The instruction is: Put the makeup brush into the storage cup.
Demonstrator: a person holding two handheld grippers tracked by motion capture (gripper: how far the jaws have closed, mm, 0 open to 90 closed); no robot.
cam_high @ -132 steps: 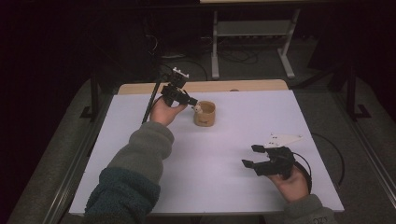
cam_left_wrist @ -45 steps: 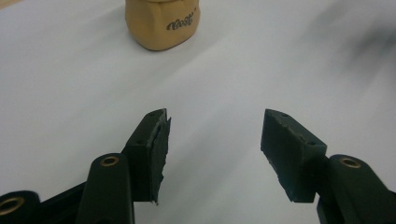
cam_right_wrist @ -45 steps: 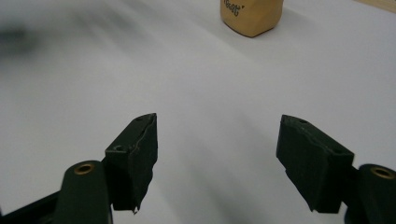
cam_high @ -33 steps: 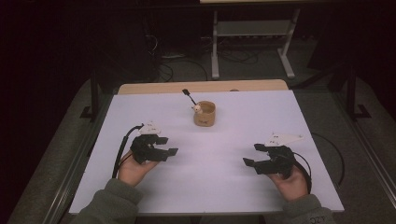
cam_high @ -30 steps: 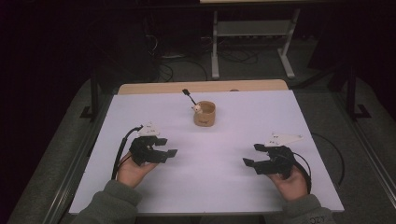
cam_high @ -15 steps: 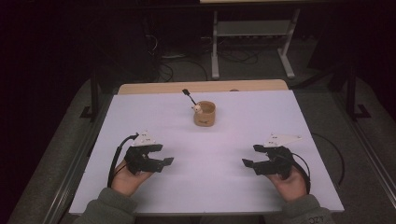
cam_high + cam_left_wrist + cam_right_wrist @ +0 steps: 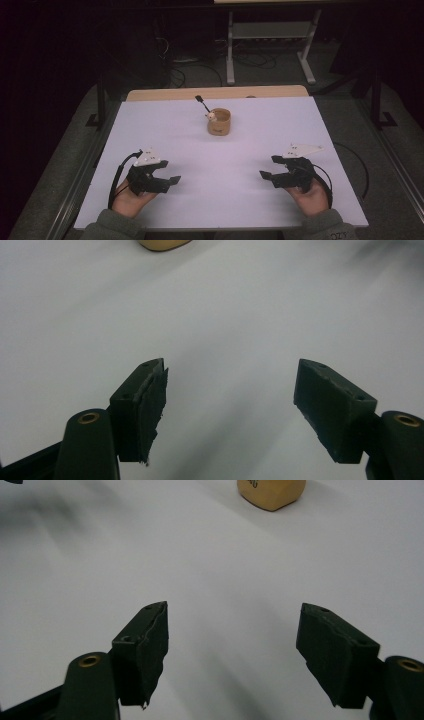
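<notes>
A small tan cup [image 7: 219,121] stands at the far middle of the white table [image 7: 220,165], with a black-handled stick [image 7: 201,100] leaning out of it toward the back left. My left gripper [image 7: 169,173] rests low at the near left, its jaws wide apart with nothing between them; they have just been opening. At the near right my right gripper [image 7: 269,168] is open and empty too. The left gripper view has its jaws [image 7: 230,400] over bare table with the cup's base [image 7: 162,244] at the top edge. The right gripper view shows its jaws [image 7: 232,640] and the cup [image 7: 271,492] ahead.
A strip of wooden tabletop [image 7: 215,93] shows beyond the white sheet. Behind the table stands a metal rack [image 7: 270,35] with cables on the dark floor. Each gripper's cable [image 7: 119,175] trails off beside the hand.
The left hand left the cup, with the stick standing in it, and drew back to the near left, lastly sliding nearer the front edge. The right hand has kept still.
</notes>
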